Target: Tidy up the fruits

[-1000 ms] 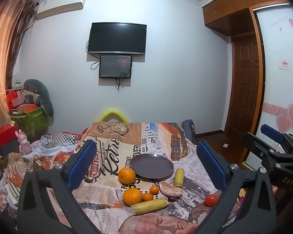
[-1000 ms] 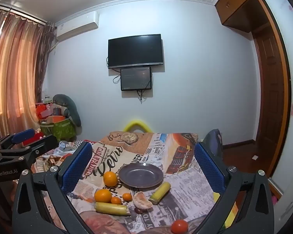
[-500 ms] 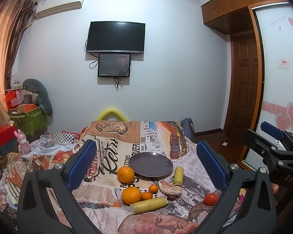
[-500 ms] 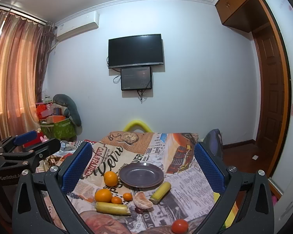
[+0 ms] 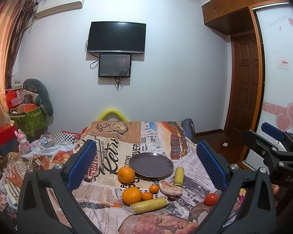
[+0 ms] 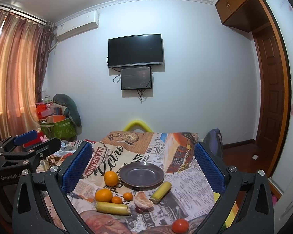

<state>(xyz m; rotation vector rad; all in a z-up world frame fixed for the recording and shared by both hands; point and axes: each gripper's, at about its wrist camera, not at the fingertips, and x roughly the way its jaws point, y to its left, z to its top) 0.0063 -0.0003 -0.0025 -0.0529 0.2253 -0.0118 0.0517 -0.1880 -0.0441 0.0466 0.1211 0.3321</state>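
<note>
An empty dark purple plate (image 5: 151,164) (image 6: 141,174) sits on a table covered with a newspaper-print cloth (image 5: 115,146). In front of it lie two oranges (image 5: 126,174) (image 5: 131,195), two small tangerines (image 5: 154,188), a peeled citrus half (image 5: 171,188) (image 6: 143,199), two yellow-green stalk pieces (image 5: 149,205) (image 5: 179,176) and a tomato (image 5: 211,199) (image 6: 180,225). My left gripper (image 5: 146,167) is open and empty, held above the near edge. My right gripper (image 6: 142,169) is open and empty beside it; it also shows at the right of the left wrist view (image 5: 273,144).
A TV (image 5: 116,37) and a small screen hang on the far wall. Clutter, a green box (image 5: 29,120) and a red box stand at the left by the curtain. A dark chair (image 5: 188,128) is at the table's right, a wooden door (image 5: 244,85) beyond.
Both views have drifted slightly; the fruits and plate have not moved. Both grippers stay open and empty.
</note>
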